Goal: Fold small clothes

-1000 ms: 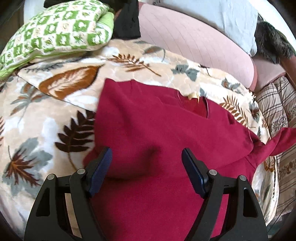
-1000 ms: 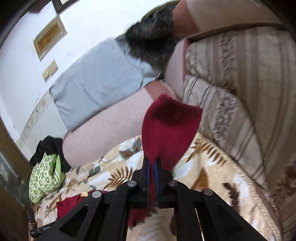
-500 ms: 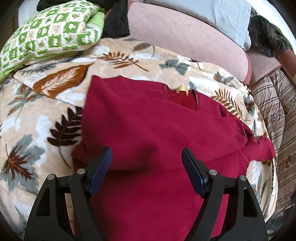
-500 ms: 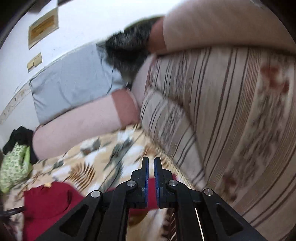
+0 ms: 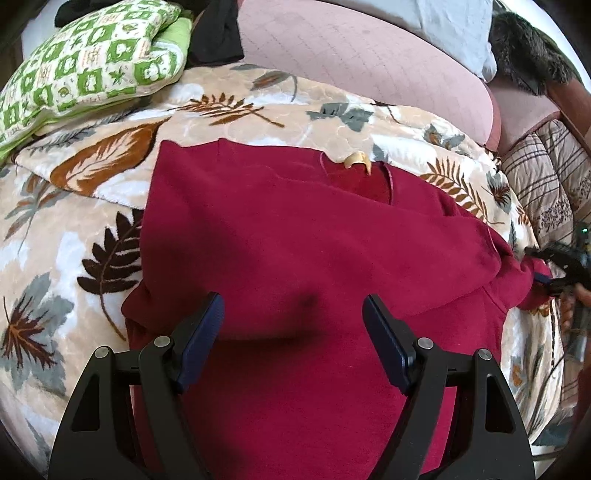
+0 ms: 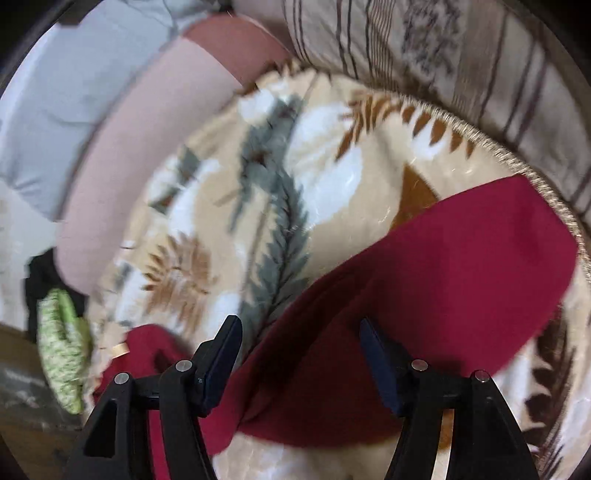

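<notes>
A dark red sweater (image 5: 295,240) lies spread on a leaf-patterned blanket (image 5: 74,229), neck opening with a yellow label (image 5: 356,158) at the far side. My left gripper (image 5: 293,317) is open and empty just above the sweater's body. My right gripper (image 6: 301,339) is open above the sweater's sleeve (image 6: 443,266), which lies flat on the blanket (image 6: 258,166) near its braided edge. The right gripper also shows at the right edge of the left wrist view (image 5: 554,266), beside the sleeve end.
A green and white patterned cushion (image 5: 81,62) and a black garment (image 5: 214,33) lie at the far left. A pink bolster (image 5: 369,55), a light blue pillow (image 5: 443,18) and a dark furry item (image 5: 524,51) line the back. A striped quilt (image 5: 546,177) lies at right.
My right gripper lowered the sleeve it held pinched onto the blanket and opened, letting it go. The left gripper stayed open over the sweater, drifting slightly.
</notes>
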Demonstrator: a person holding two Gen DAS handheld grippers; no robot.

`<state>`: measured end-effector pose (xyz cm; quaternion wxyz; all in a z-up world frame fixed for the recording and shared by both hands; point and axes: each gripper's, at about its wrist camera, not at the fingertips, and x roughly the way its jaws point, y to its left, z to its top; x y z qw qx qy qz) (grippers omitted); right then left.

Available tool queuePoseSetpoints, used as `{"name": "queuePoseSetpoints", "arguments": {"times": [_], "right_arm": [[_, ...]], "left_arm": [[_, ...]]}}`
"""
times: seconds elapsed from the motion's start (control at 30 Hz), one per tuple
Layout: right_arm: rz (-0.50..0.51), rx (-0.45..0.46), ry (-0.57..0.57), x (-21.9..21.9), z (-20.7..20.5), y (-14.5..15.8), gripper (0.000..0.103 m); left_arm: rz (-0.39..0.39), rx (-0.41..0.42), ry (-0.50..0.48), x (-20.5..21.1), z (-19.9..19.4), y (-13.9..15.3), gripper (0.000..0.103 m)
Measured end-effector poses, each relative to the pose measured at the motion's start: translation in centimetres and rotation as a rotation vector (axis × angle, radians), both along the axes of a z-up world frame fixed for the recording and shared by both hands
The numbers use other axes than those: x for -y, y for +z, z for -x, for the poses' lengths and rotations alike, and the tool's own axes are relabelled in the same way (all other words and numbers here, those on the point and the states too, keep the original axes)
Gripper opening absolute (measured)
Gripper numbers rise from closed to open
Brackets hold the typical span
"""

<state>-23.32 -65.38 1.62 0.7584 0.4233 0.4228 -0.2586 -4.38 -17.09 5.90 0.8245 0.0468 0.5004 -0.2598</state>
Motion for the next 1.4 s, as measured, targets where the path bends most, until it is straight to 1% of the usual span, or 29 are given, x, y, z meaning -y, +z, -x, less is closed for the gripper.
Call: {"name": "queuePoseSetpoints", "arguments": {"times": [0.03, 0.1, 0.13, 0.17, 0.2, 0.23, 0.3, 0.37, 0.4, 0.47, 0.5, 0.53, 0.57, 0.6, 0.63, 0.67, 0.7, 0.73, 0.77, 0.8, 0.87, 0.93, 1.0, 1.1, 1.17, 1.2, 1.27, 1.33, 1.4], "right_arm": [[0.026, -0.034, 0.015, -0.1, -0.6, -0.5, 0.064], [0.116, -0.08, 0.031, -0.8, -1.1, -0.4, 0.048], [0.152, -0.095, 0.036, -1.0, -0.9, -0.1, 0.025], [0.138, -0.06, 0.039, -0.8, -0.4, 0.1, 0.011], [0.11, -0.005, 0.034, -0.6, 0.5, 0.6, 0.01], [0.126, 0.047, 0.034, -0.8, 1.7, 1.8, 0.009], [0.181, 0.117, 0.06, -1.6, 2.5, 4.4, 0.009], [0.242, 0.237, 0.132, -3.6, 2.4, 8.4, 0.009], [0.271, 0.307, 0.191, -5.3, 1.9, 10.7, 0.009], [0.307, 0.402, 0.328, -8.9, 0.0, 13.9, 0.009], [0.335, 0.447, 0.435, -11.8, -1.5, 15.5, 0.009], [0.354, 0.468, 0.503, -13.8, -2.3, 16.2, 0.009], [0.393, 0.498, 0.651, -18.0, -4.1, 17.0, 0.009], [0.418, 0.509, 0.764, -21.1, -5.4, 16.8, 0.009], [0.434, 0.495, 0.864, -24.0, -6.8, 16.0, 0.009], [0.452, 0.448, 0.946, -26.5, -8.0, 14.7, 0.01], [0.465, 0.407, 0.985, -27.9, -8.6, 13.7, 0.014], [0.483, 0.344, 1.024, -29.4, -9.5, 11.9, 0.025], [0.483, 0.318, 1.025, -29.7, -9.6, 10.7, 0.032], [0.463, 0.301, 0.997, -29.3, -9.4, 9.4, 0.032], [0.401, 0.291, 0.909, -26.9, -8.0, 8.1, 0.033], [0.367, 0.283, 0.818, -24.1, -6.4, 7.5, 0.037], [0.362, 0.28, 0.775, -22.8, -5.3, 7.1, 0.04], [0.411, 0.218, 0.668, -20.6, -3.8, 6.7, 0.041], [0.378, 0.207, 0.621, -19.3, -3.3, 6.4, 0.044], [0.341, 0.204, 0.599, -18.5, -3.3, 5.9, 0.044], [0.29, 0.193, 0.585, -18.4, -3.4, 4.8, 0.044], [0.328, 0.195, 0.614, -19.8, -3.5, 4.5, 0.044], [0.392, 0.211, 0.657, -21.5, -3.5, 4.8, 0.044]], "left_arm": [[0.003, -0.005, 0.004, -0.2, -0.1, -0.1, 0.078], [0.012, -0.014, 0.012, -0.8, -0.2, -0.1, 0.078], [0.016, -0.012, 0.015, -1.1, -0.3, 0.0, 0.078], [0.02, -0.006, 0.018, -1.6, -0.4, 0.2, 0.078], [0.019, 0.001, 0.021, -1.9, -0.5, 0.4, 0.078], [0.019, 0.005, 0.027, -2.3, -0.6, 0.6, 0.078], [0.032, 0.011, 0.051, -3.4, -1.2, 1.2, 0.078], [0.059, 0.014, 0.088, -4.5, -1.9, 2.0, 0.078], [0.074, 0.015, 0.104, -5.1, -2.2, 2.4, 0.078], [0.103, 0.019, 0.129, -6.0, -2.6, 3.1, 0.078], [0.124, 0.021, 0.143, -6.5, -2.8, 3.7, 0.078], [0.139, 0.022, 0.153, -6.8, -3.0, 4.0, 0.078], [0.154, 0.023, 0.163, -7.2, -3.2, 4.3, 0.078], [0.17, 0.024, 0.178, -7.7, -3.4, 4.5, 0.078], [0.174, 0.024, 0.188, -7.9, -3.5, 4.5, 0.078], [0.178, 0.023, 0.198, -8.2, -3.6, 4.5, 0.078], [0.183, 0.021, 0.201, -8.5, -3.7, 4.4, 0.078], [0.19, 0.016, 0.2, -8.7, -3.7, 4.3, 0.078], [0.197, 0.013, 0.198, -8.8, -3.7, 4.2, 0.078], [0.212, 0.008, 0.193, -9.1, -3.8, 4.0, 0.078], [0.224, 0.001, 0.193, -9.3, -4.2, 3.6, 0.078], [0.231, -0.012, 0.195, -9.2, -4.5, 3.1, 0.078], [0.237, -0.029, 0.2, -8.8, -4.9, 2.5, 0.078], [0.223, -0.029, 0.191, -7.5, -5.3, 1.8, 0.078], [0.201, -0.029, 0.179, -6.4, -5.6, 1.2, 0.078], [0.192, -0.031, 0.171, -5.9, -5.9, 0.9, 0.078], [0.167, -0.032, 0.172, -5.1, -6.6, 0.2, 0.078], [0.152, -0.048, 0.205, -4.9, -7.4, -0.7, 0.078], [0.167, -0.062, 0.217, -4.9, -7.9, -1.0, 0.078]]}}
